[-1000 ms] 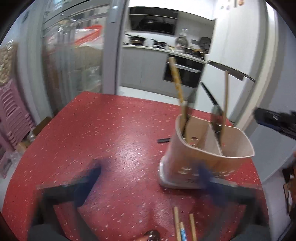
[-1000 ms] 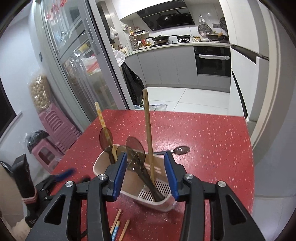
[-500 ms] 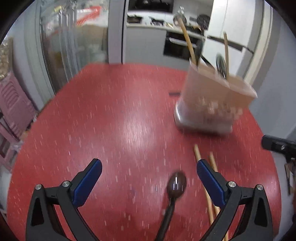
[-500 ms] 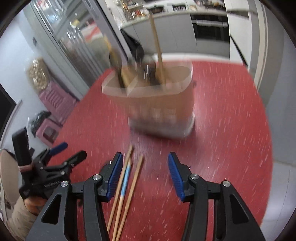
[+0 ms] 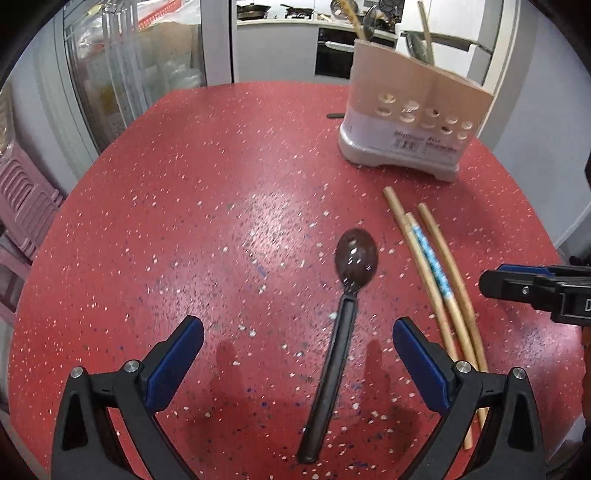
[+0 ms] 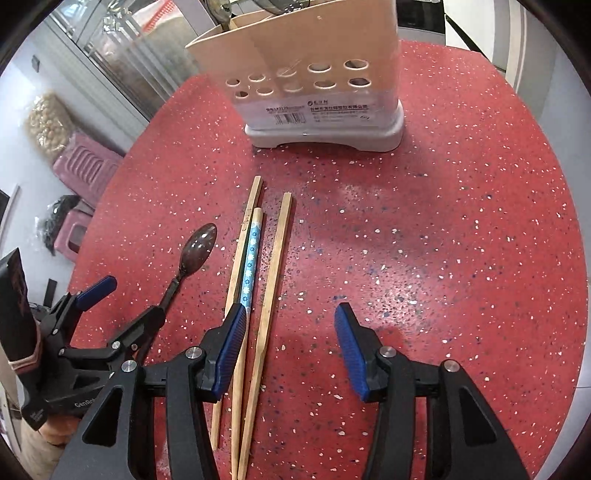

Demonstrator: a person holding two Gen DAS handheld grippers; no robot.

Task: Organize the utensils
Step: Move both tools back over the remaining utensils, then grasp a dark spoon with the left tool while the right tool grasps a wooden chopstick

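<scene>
Both of my hand-held grippers have dropped lower toward the red speckled surface (image 5: 207,192) since a moment ago, and the beige plastic utensil holder with round holes (image 6: 306,74) now stands farther ahead, near the far edge. My left hand-held gripper (image 5: 297,354) is released, its blue pads spread wide on either side of the handle of the dark brown plastic spoon (image 5: 343,295), not touching it. That spoon lies flat near the near edge of the surface, bowl pointing toward the holder. My right hand-held gripper (image 6: 290,350) is also released and grasps nothing; its left pad hangs over the three wooden chopsticks (image 6: 258,280), one of them with a blue flower pattern. These chopsticks lie side by side between the spoon and the middle of the surface, their tips pointing to the holder. In the holder some utensils stand upright, among them a wooden stick (image 5: 426,33). A pink plastic stool (image 6: 86,166) stands beyond the left edge.
</scene>
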